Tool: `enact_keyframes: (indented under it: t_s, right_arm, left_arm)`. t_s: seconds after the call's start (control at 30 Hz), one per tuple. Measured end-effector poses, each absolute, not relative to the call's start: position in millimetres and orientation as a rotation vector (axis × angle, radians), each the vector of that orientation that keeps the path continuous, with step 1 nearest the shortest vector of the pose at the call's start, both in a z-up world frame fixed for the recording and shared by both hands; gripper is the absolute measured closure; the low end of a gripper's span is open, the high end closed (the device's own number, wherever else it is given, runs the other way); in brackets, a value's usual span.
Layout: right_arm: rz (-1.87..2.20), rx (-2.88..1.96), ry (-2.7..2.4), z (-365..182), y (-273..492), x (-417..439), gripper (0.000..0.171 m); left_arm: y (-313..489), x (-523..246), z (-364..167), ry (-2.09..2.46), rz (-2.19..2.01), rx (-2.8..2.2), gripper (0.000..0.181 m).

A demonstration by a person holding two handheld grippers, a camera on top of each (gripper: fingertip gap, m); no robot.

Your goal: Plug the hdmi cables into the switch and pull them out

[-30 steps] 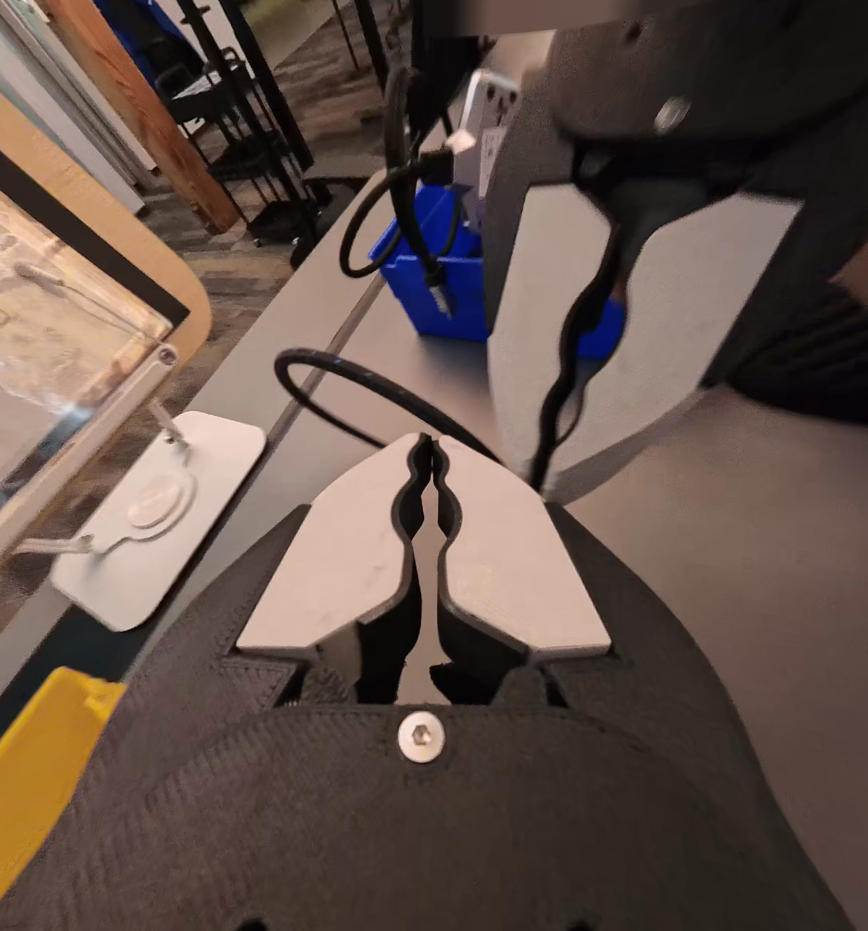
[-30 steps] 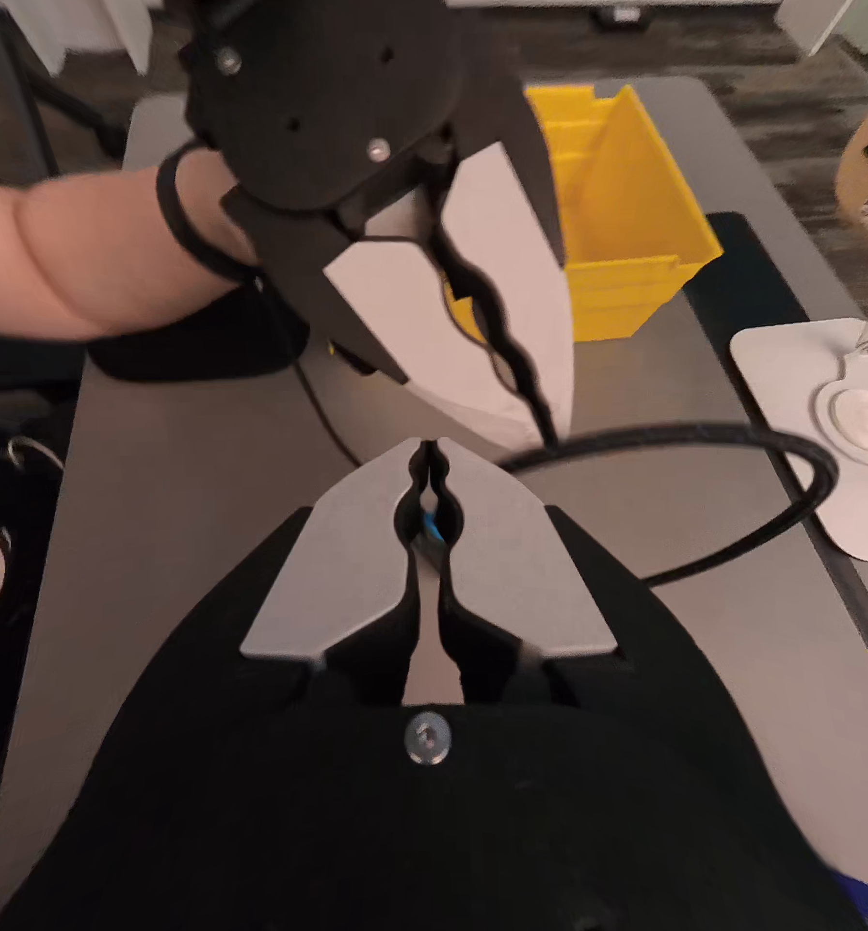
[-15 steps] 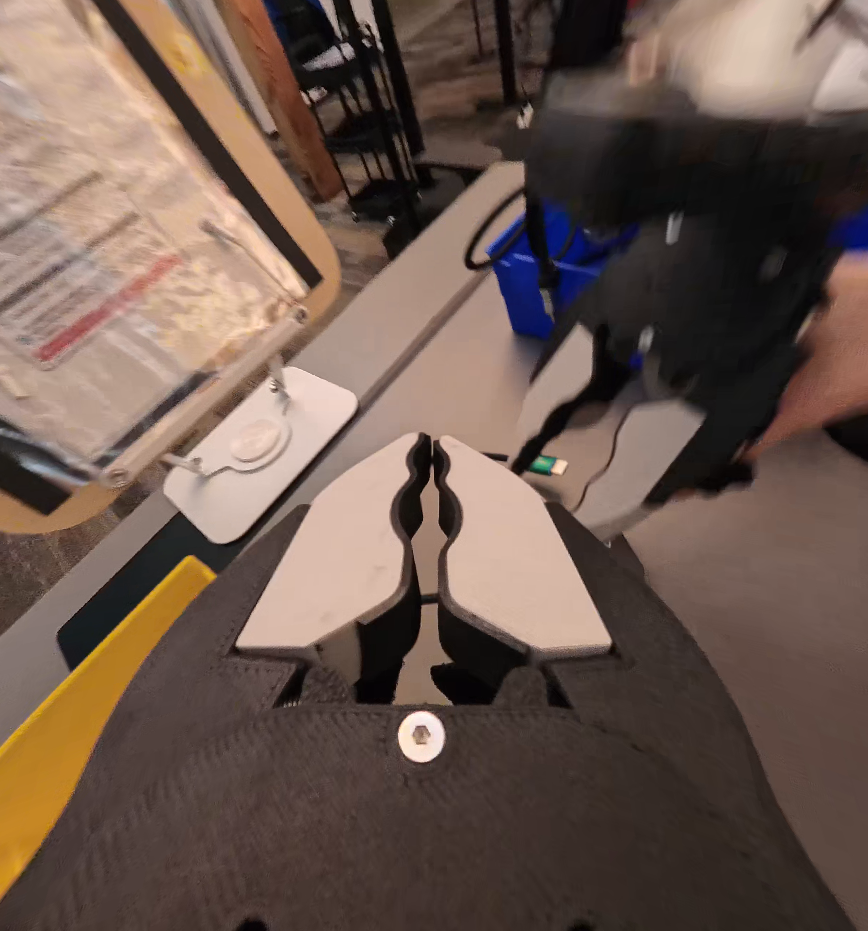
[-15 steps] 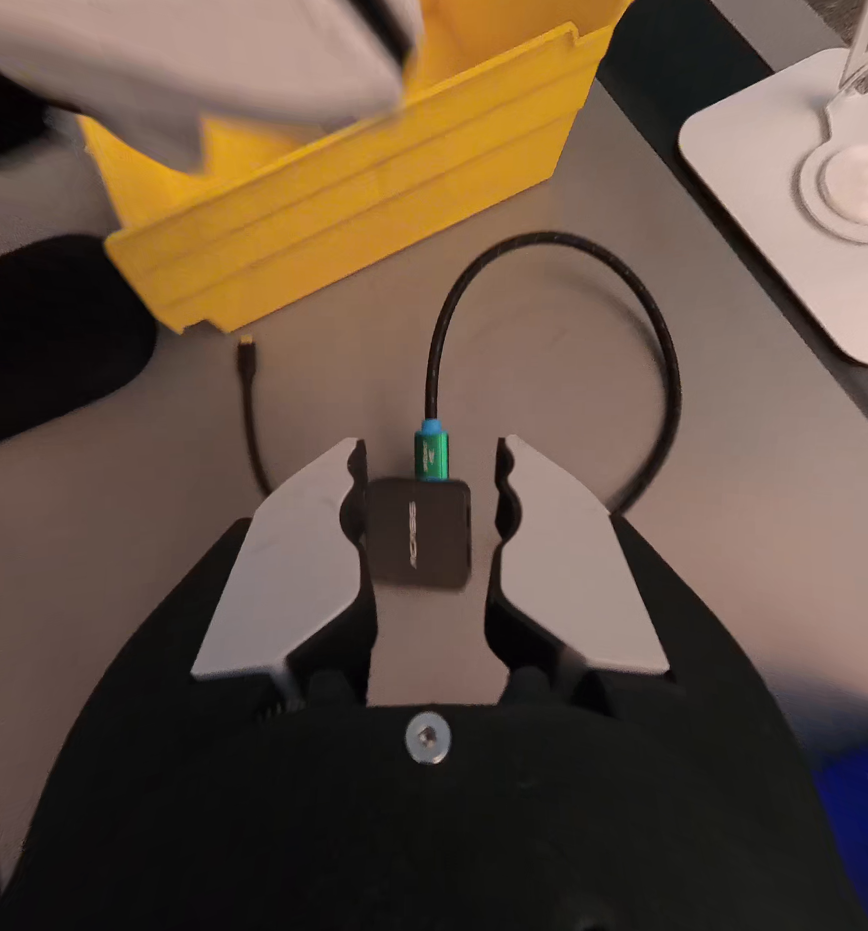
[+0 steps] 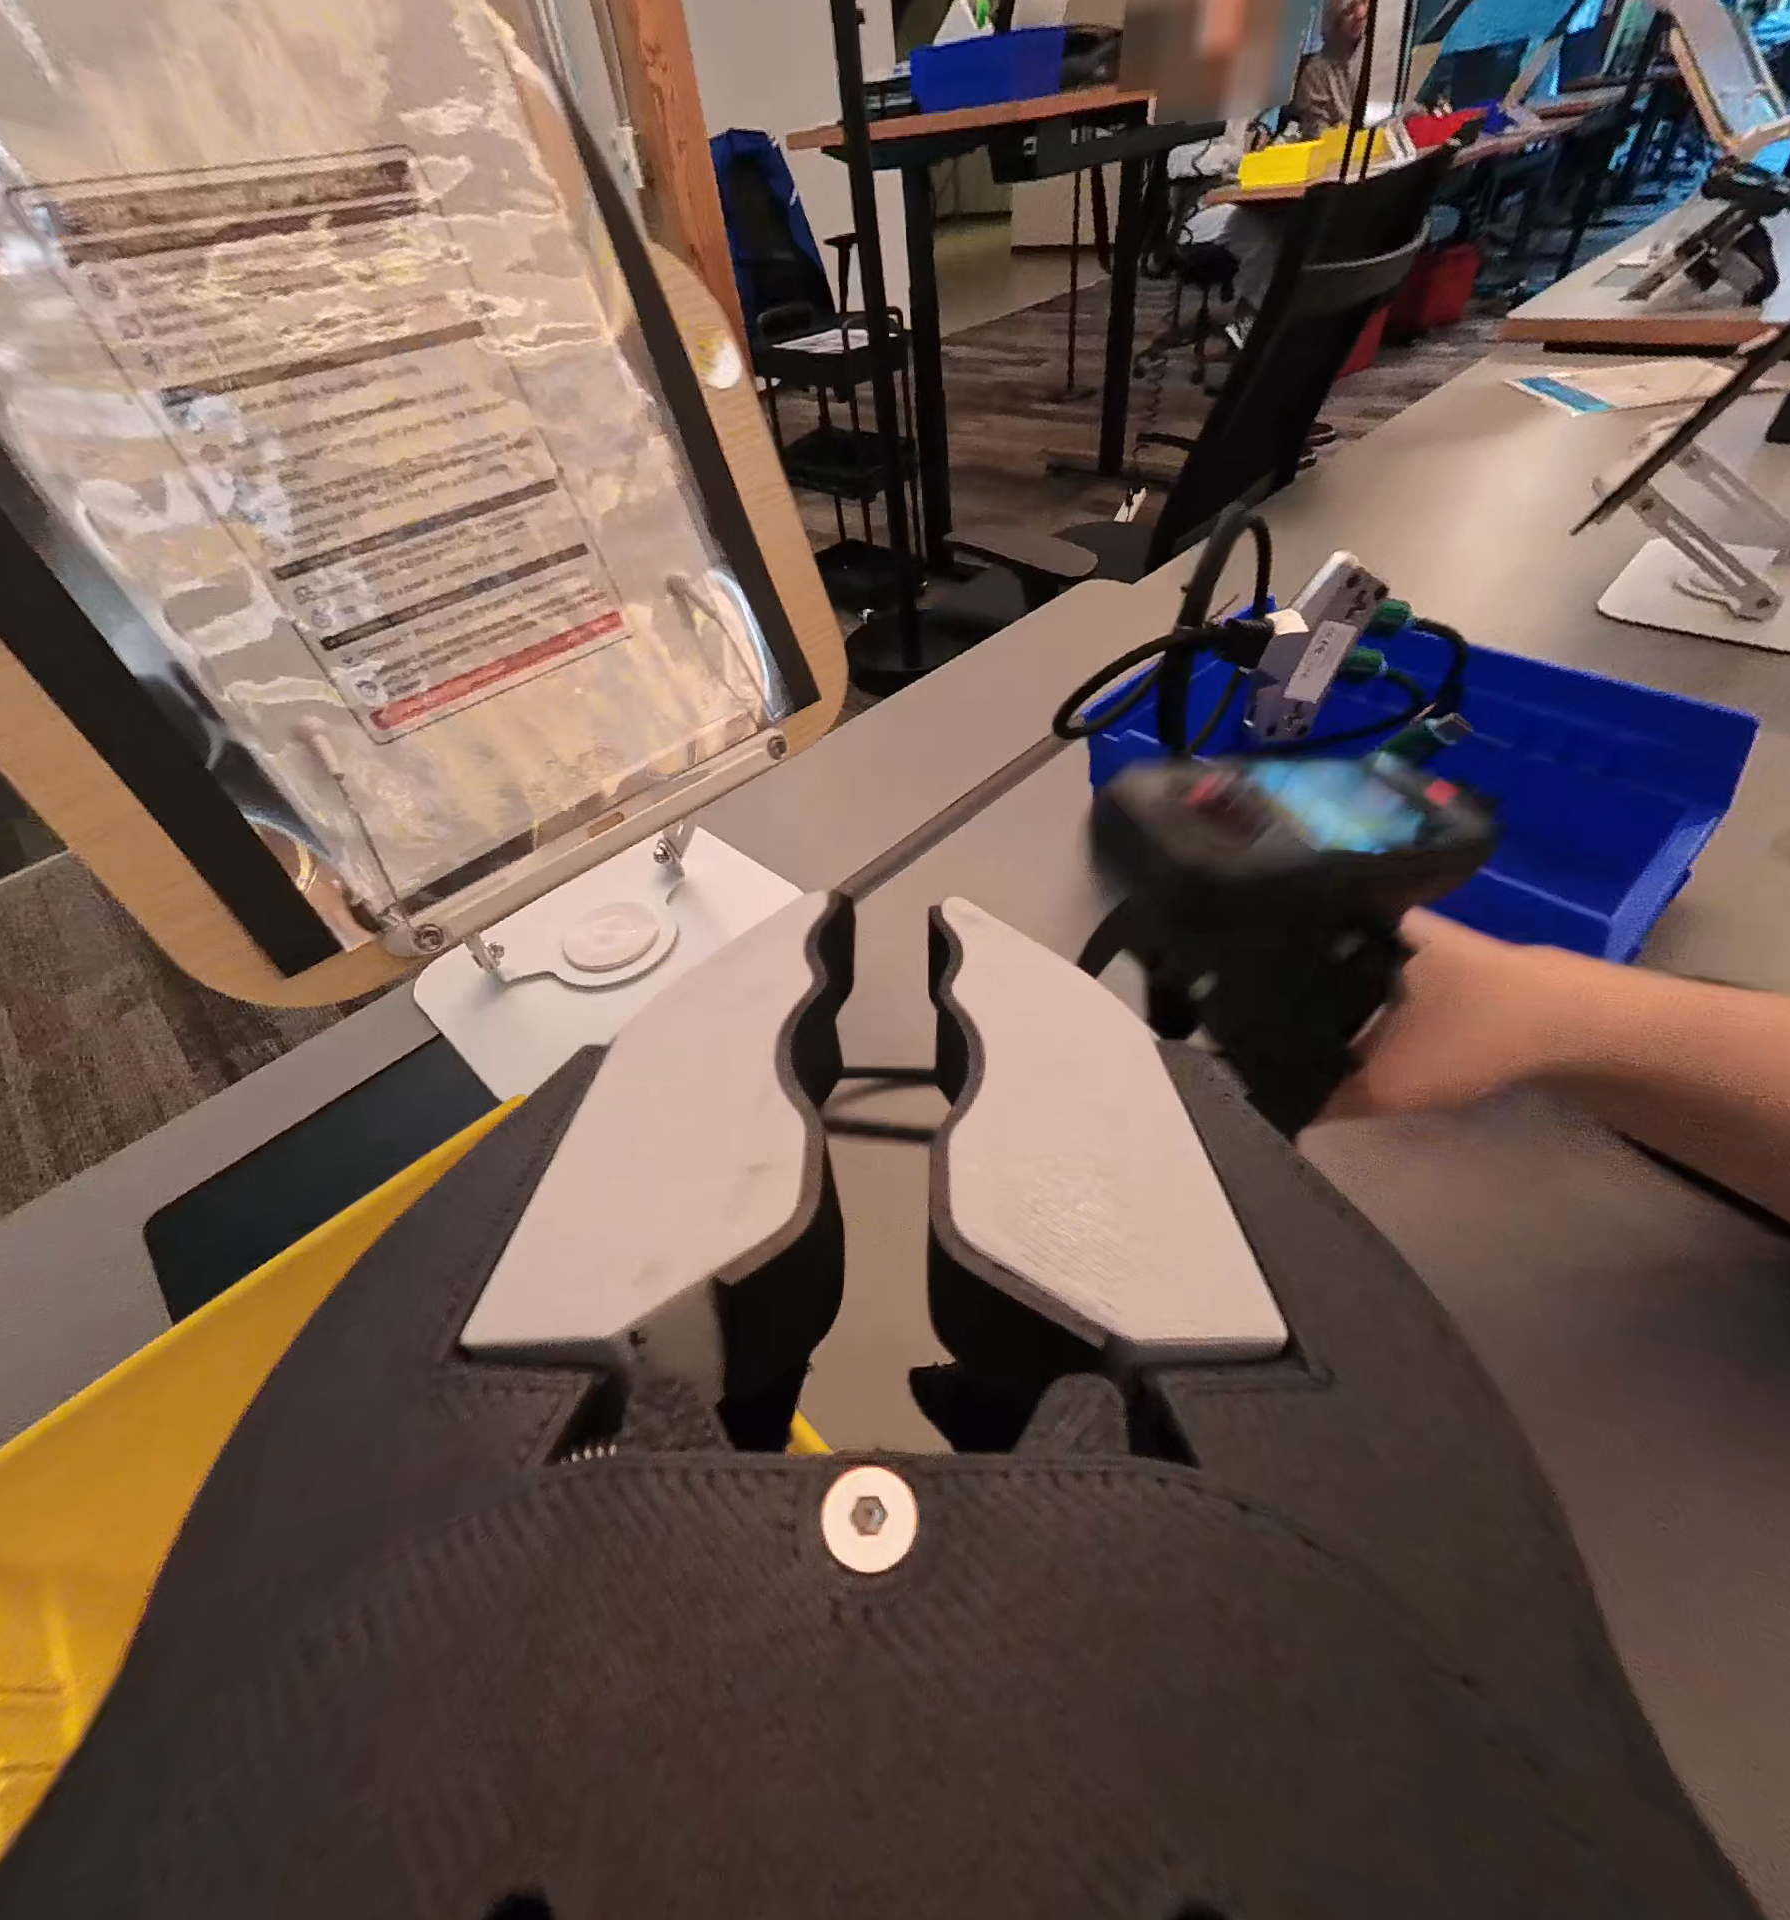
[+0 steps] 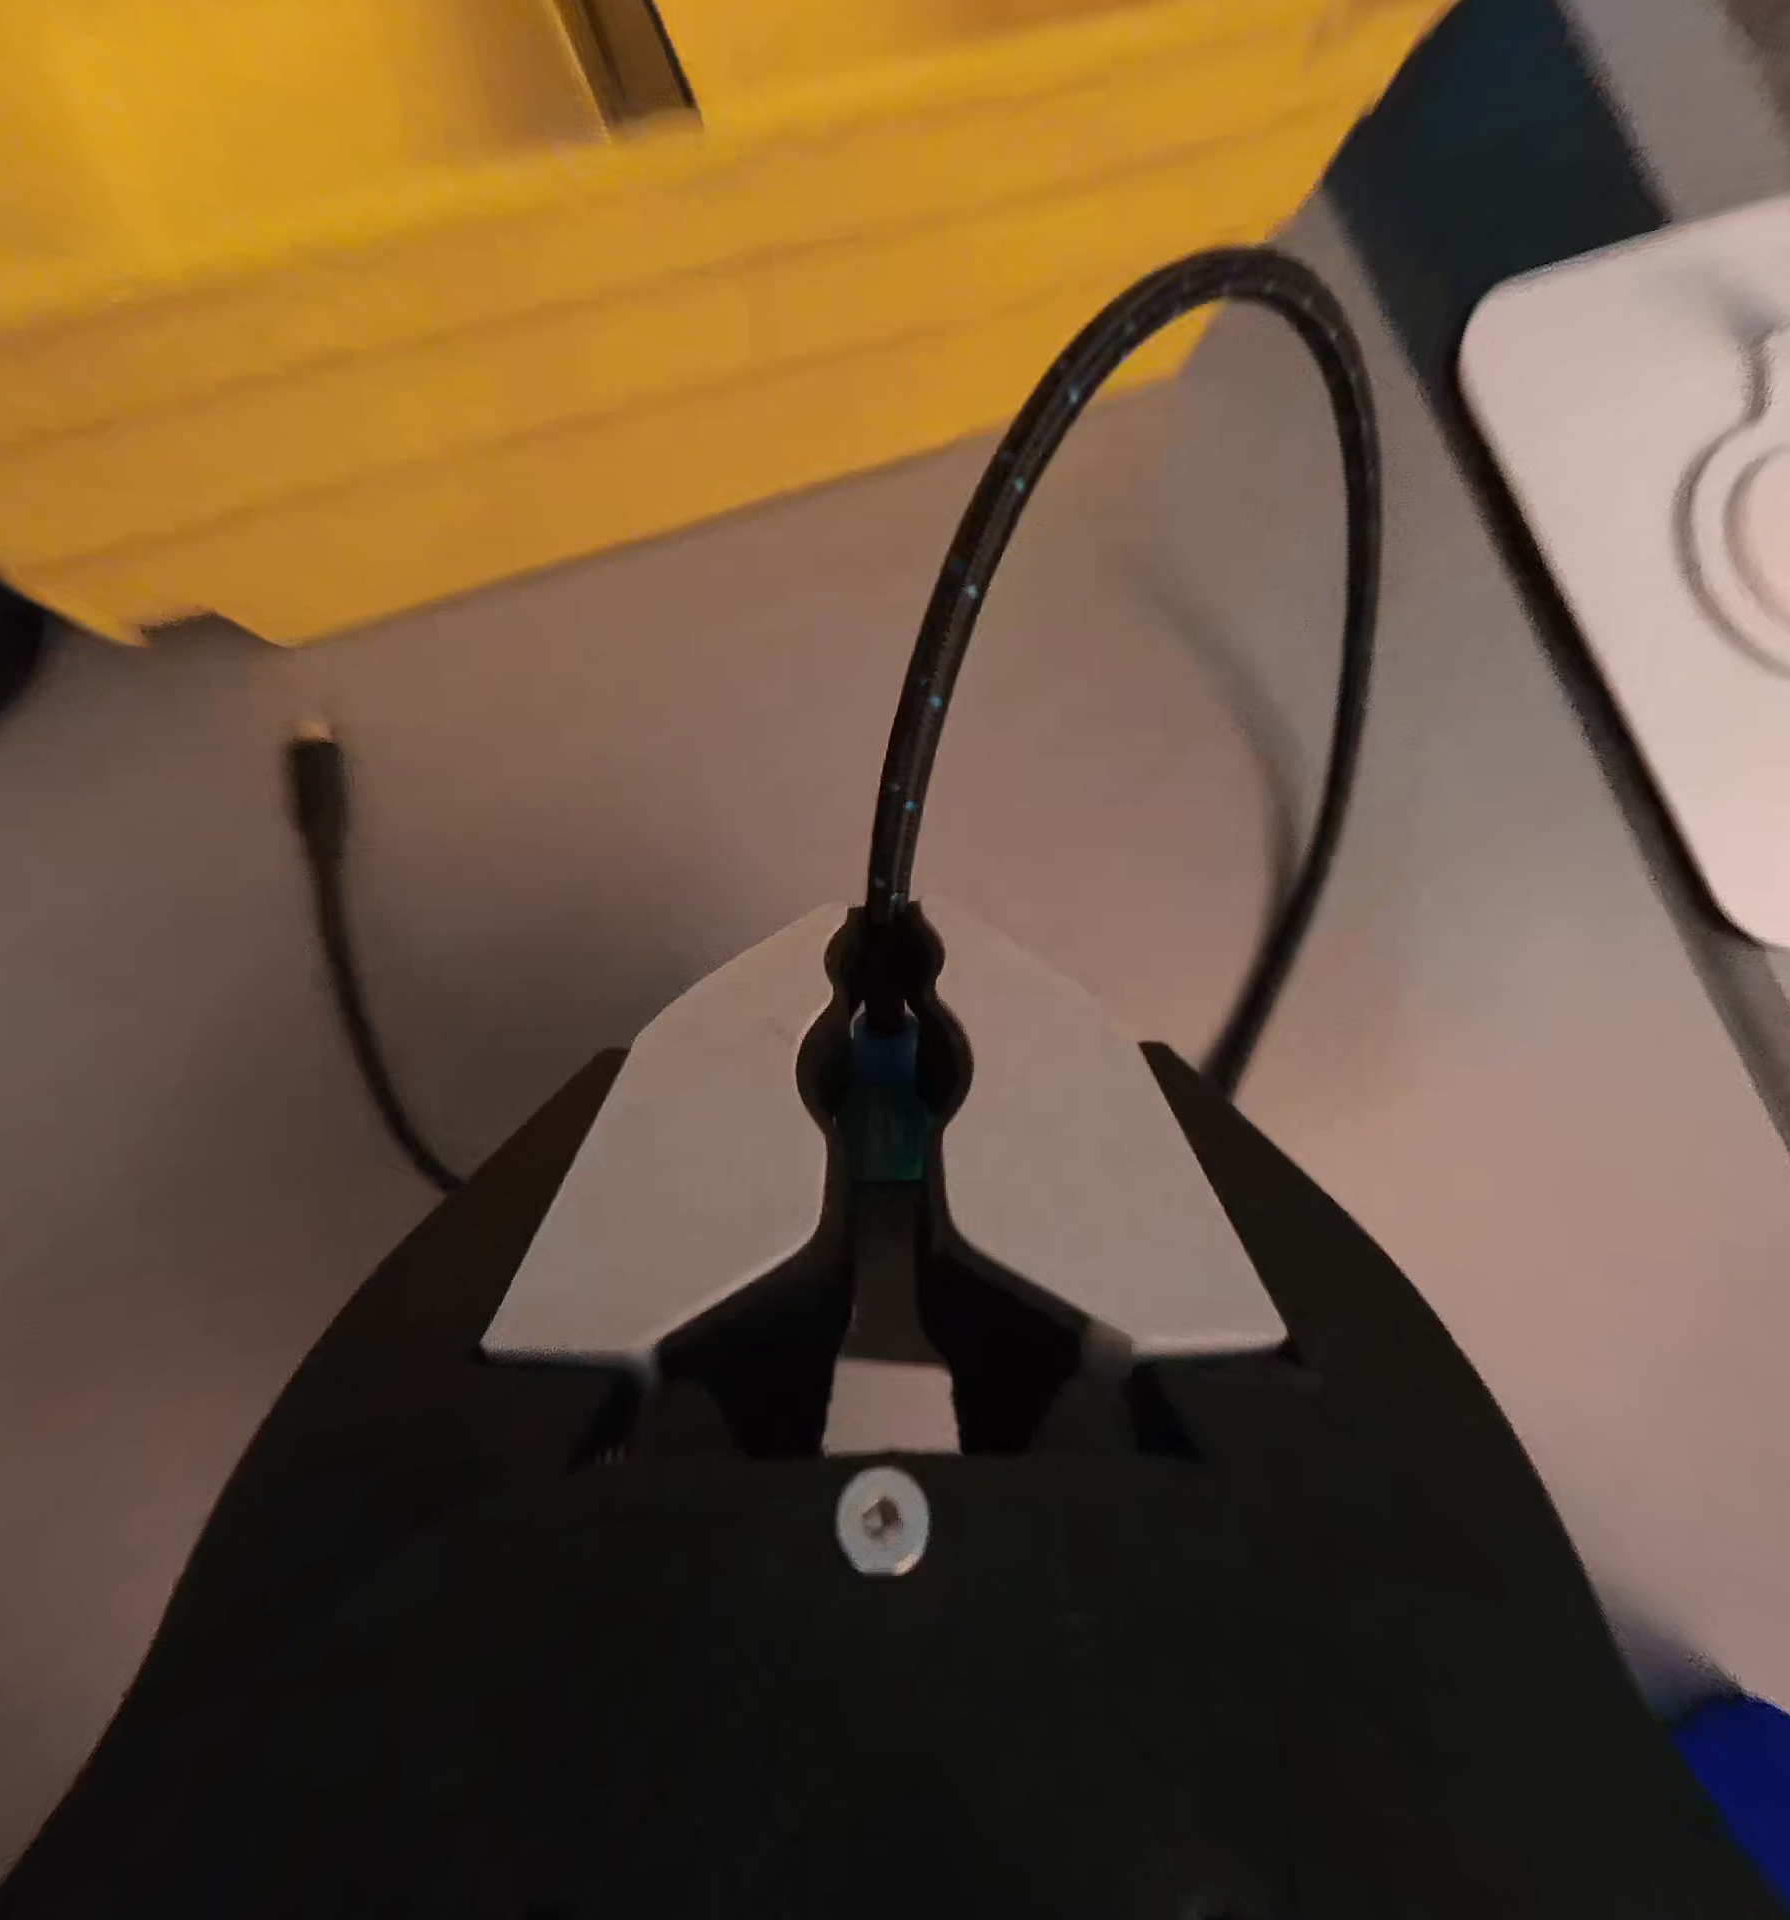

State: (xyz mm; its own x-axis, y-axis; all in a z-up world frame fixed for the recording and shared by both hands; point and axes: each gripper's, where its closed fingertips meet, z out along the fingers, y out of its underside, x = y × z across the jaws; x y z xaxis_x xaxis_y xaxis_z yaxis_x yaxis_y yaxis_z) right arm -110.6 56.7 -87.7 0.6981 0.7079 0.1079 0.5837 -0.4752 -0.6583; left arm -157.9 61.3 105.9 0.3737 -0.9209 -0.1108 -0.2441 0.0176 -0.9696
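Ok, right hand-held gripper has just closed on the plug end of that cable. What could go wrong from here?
1. The right hand-held gripper pinches the green plug and the black cable at its strain relief; pulling there may stress the cable.
2. The cable's loop lies close to the yellow bin and the white stand base, and could snag on either.
3. The left hand-held gripper is open and holds nothing, so nothing visibly braces the switch.

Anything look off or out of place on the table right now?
Nothing looks damaged or spilled. The right gripper is shut on the green plug of a black cable looping over the table. A second thin cable end lies loose beside the yellow bin.
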Motion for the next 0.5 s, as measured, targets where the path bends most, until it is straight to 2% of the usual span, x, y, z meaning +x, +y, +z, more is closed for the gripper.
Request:
enact_keyframes:
  t_s: [0.1, 0.2, 0.27, 0.37, 0.5]
  right_arm:
    - [0.514, -1.954, -0.918, -13.5, 32.5, -103.7, 0.163]
    - [0.671, -1.527, -1.017, 69.7, -16.4, -105.0, 0.163]
    - [0.663, -1.337, -1.048, 110.5, -47.1, -99.7, 0.163]
    - [0.709, -1.091, -1.059, 157.4, -94.0, -90.0, 0.163]
    - [0.769, -0.866, -1.027, 192.5, -134.3, -75.3, 0.163]
  left_arm:
    - [69.0, -161.1, 109.3, 1.029, -0.841, -1.510, 0.162]
    - [69.0, -153.7, 108.7, 0.924, -1.117, -1.567, 0.161]
    - [55.3, -138.3, 95.1, 0.949, -1.351, -1.659, 0.147]
    - [8.6, -106.9, 93.4, 1.009, -1.842, -1.643, 0.138]
    - [-56.7, -71.3, 97.0, 1.099, -2.302, -1.425, 0.134]
